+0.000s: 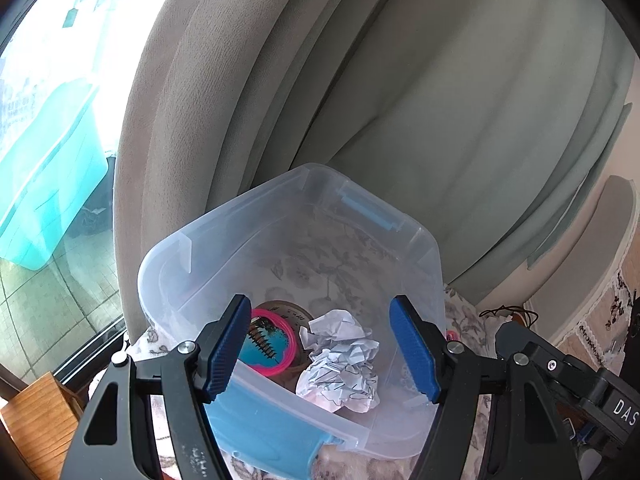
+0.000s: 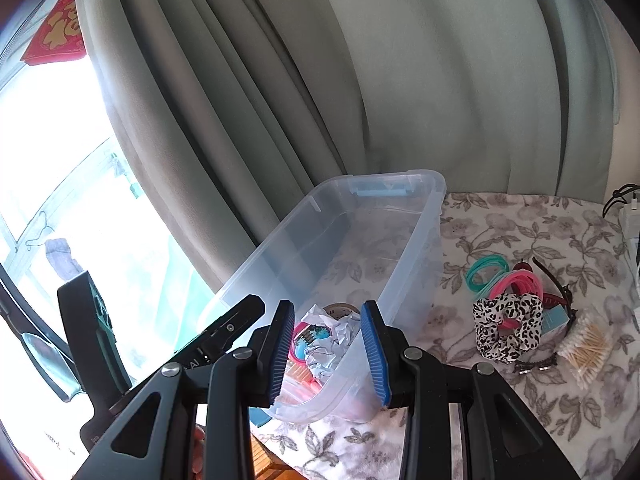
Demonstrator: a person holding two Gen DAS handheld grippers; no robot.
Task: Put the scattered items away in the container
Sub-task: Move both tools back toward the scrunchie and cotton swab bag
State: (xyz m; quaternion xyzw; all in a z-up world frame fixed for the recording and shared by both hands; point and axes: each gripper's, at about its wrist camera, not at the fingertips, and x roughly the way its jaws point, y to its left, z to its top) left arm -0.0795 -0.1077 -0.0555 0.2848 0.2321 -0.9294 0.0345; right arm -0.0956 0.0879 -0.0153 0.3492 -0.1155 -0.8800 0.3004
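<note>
A clear plastic container (image 1: 288, 216) stands on the floral cloth, also seen in the right wrist view (image 2: 424, 240). Inside its near end lie a crumpled paper ball (image 1: 340, 360), a pink-rimmed blue brush (image 1: 268, 340) and a brown tape roll (image 1: 292, 312). My left gripper (image 1: 324, 348) is open and empty above the near end of the container. My right gripper (image 2: 328, 352) is open and empty over the container's near corner. To the right on the cloth lie a leopard scrunchie (image 2: 508, 332), teal and pink hair bands (image 2: 504, 276), cotton swabs (image 2: 584, 348) and a dark hair clip (image 2: 556, 292).
Grey-green curtains (image 2: 360, 80) hang right behind the container. A window (image 2: 60, 200) is at the left. The floral-clothed table (image 2: 520, 224) ends near the front; a wooden surface (image 1: 36, 424) sits lower left. A charger and cables (image 2: 628, 216) lie at the far right.
</note>
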